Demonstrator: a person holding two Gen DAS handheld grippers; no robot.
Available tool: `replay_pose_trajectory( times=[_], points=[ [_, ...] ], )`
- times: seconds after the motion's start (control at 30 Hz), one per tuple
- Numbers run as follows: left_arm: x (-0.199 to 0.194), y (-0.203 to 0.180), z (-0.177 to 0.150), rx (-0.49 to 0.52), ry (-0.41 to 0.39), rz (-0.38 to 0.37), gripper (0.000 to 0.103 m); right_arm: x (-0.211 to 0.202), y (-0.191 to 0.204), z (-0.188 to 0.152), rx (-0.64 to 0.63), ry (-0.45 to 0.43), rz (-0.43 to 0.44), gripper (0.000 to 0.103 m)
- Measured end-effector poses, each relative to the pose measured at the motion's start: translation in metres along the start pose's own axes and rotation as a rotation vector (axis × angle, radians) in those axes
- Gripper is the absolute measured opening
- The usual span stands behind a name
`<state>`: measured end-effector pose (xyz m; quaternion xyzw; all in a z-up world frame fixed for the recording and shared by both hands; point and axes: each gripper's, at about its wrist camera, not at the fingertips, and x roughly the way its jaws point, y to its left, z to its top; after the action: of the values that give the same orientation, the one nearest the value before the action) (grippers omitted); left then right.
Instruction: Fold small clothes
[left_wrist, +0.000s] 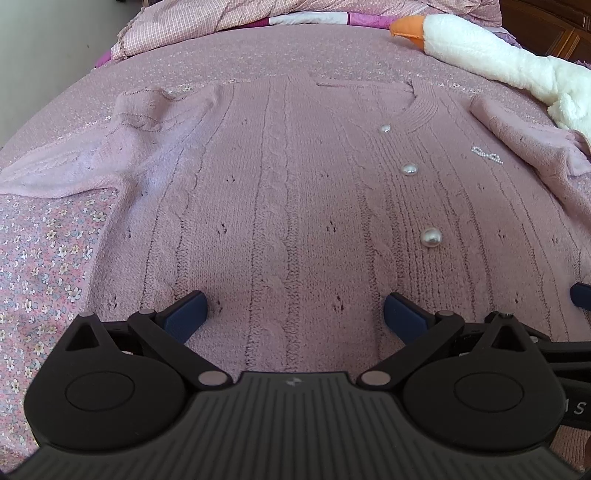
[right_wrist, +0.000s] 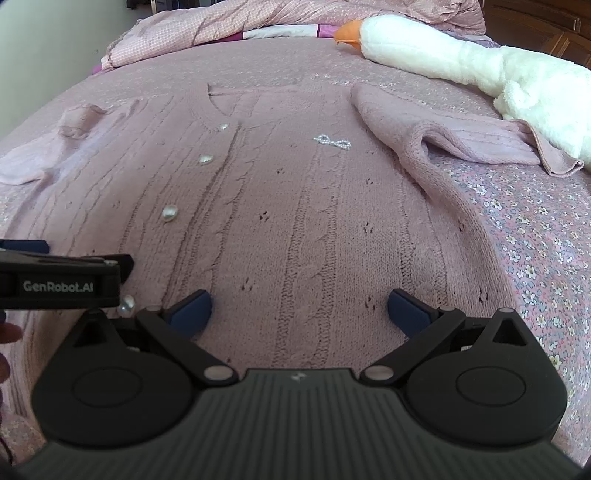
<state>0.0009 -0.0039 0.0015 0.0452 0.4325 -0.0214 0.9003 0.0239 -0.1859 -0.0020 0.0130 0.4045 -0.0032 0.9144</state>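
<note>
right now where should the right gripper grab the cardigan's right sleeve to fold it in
Judging by its pose, at the cuff end of the right sleeve, coming from the outer right side. The sleeve is already doubled over toward the plush goose, so its loose edge sits raised. The right gripper is open over the cardigan hem.

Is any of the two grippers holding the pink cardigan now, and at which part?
Nothing is held. The left gripper and the right gripper are both open above the lower part of the pink cardigan, with no fabric between their fingers.
</note>
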Motion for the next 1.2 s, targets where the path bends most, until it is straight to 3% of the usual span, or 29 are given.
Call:
replay_pose_trajectory(
  times=[0.27, 0.53, 0.87, 1.13, 1.2],
  points=[
    [-0.004, 0.006, 0.011, 0.002, 0.017, -0.009, 0.103, -0.007, -0.018, 0.014, 0.006, 0.019, 0.104, 0.103],
    [-0.017, 0.011, 0.033, 0.001, -0.047, 0.021, 0.103, -0.02, -0.083, 0.059, 0.077, -0.083, 0.117, 0.103],
    [-0.018, 0.017, 0.048, -0.018, -0.041, 0.062, 0.103, 0.035, -0.187, 0.111, 0.238, -0.143, -0.058, 0.103],
    [-0.015, 0.031, 0.052, -0.051, -0.018, 0.11, 0.103, 0.096, -0.242, 0.114, 0.413, -0.106, -0.146, 0.103],
    [-0.014, 0.033, 0.051, -0.057, -0.011, 0.119, 0.103, 0.103, -0.245, 0.114, 0.387, -0.137, -0.156, 0.103]
  ],
)
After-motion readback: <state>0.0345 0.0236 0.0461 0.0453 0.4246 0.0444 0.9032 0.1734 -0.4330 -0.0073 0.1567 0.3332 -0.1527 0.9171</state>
